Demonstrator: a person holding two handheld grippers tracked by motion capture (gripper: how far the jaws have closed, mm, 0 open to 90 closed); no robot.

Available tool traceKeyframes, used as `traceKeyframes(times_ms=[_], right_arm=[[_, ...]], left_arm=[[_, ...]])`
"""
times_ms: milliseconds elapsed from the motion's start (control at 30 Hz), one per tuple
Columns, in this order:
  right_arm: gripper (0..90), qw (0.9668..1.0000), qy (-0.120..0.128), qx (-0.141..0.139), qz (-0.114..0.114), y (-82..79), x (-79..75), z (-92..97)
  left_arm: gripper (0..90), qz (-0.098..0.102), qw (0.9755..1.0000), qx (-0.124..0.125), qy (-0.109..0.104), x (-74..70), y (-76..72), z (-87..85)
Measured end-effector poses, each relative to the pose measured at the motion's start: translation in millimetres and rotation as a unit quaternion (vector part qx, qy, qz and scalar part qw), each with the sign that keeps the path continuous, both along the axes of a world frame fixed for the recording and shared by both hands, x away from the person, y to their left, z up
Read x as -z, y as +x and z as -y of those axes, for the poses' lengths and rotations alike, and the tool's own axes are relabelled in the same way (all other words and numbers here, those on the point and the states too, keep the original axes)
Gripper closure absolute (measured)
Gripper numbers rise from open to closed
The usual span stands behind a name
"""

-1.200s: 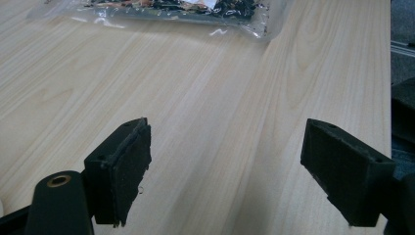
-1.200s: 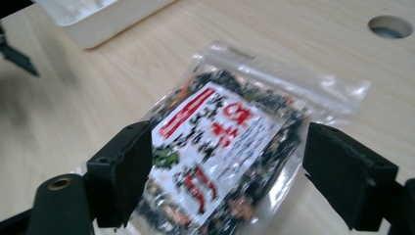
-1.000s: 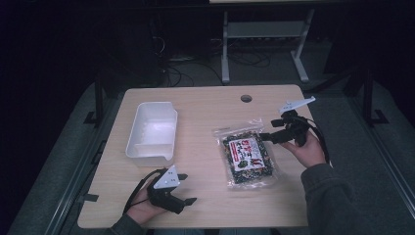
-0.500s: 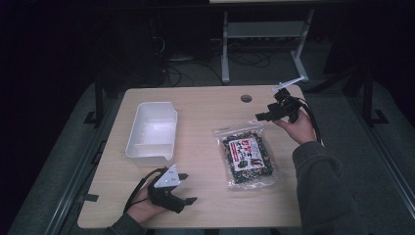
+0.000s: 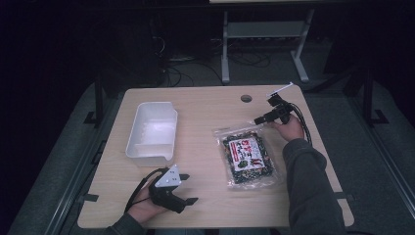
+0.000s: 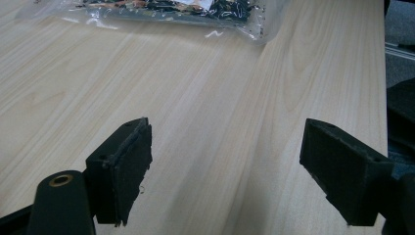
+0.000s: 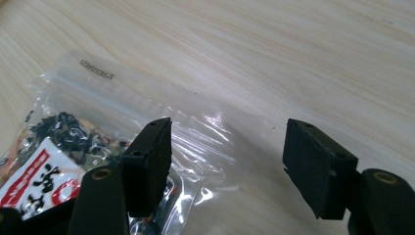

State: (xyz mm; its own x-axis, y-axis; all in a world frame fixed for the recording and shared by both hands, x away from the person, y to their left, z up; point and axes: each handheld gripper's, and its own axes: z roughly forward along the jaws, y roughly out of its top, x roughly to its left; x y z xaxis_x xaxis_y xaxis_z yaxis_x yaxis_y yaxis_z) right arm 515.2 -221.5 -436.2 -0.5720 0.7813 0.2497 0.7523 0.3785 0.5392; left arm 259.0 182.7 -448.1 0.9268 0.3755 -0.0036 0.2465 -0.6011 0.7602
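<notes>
The right gripper point(image 7: 227, 166) view shows its fingers, just narrowing, apart over the clear snack bag's point(image 5: 247, 154) top corner, gripping nothing. The left gripper point(image 6: 225, 171) gapes wide over bare wooden counter point(image 5: 205, 105) near its front edge.

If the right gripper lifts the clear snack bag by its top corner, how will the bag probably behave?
The snack bag is thin, wrinkled clear film, so it will probably flop and hang down. Its glossy surface may slip between the pads. The loose dark pieces inside likely shift toward the bottom. It looks flat and light, so the right gripper should lift it easily.
</notes>
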Motion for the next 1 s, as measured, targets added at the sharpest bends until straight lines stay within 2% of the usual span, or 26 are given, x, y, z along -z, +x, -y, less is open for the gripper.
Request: traceKeyframes(times_ms=[167,200,300,367,400,467,500,600,833,1000], right_arm=[[38.0,0.9998,-0.009,-0.008,-0.013,4.4,12.4,-3.7],[43.3,0.9998,-0.002,-0.006,-0.019,6.0,16.1,-3.2],[48.5,0.9997,0.007,-0.009,-0.021,7.3,18.4,-1.7],[56.0,0.9996,0.016,-0.01,-0.023,8.2,19.5,0.6],[63.9,0.9996,0.014,-0.012,-0.023,8.2,19.6,2.1],[67.1,0.9996,0.012,-0.015,-0.021,7.7,19.4,2.5],[73.5,0.9997,0.009,-0.014,-0.019,7.2,18.1,3.1],[84.3,0.9996,0.016,-0.019,-0.012,5.5,13.9,5.8],[89.6,0.999,0.033,-0.026,-0.017,0.7,5.9,12.8],[89.9,0.9983,0.042,-0.04,0.004,-11.2,-10.6,18.8]], left_arm=[[18.8,0.0,1.0,0.001,0.0,0.0,-0.1,0.2],[18.8,0.001,1.0,0.001,-0.001,-0.2,-0.1,0.1],[18.8,0.001,1.0,0.0,-0.001,-0.5,0.3,-0.4],[18.9,0.001,1.0,-0.002,-0.003,-0.6,0.7,-0.8],[18.8,0.0,1.0,-0.003,-0.004,-0.7,0.9,-0.9],[18.8,0.0,1.0,-0.004,-0.004,-0.7,1.3,-1.1],[18.8,0.0,1.0,-0.004,-0.004,-0.5,1.4,-0.9],[18.8,0.002,1.0,-0.005,-0.003,-0.7,1.3,-0.8],[18.9,-0.001,1.0,-0.007,-0.005,-0.9,2.1,-1.2],[18.8,-0.009,0.9999,-0.006,-0.013,-0.9,2.9,2.2]])
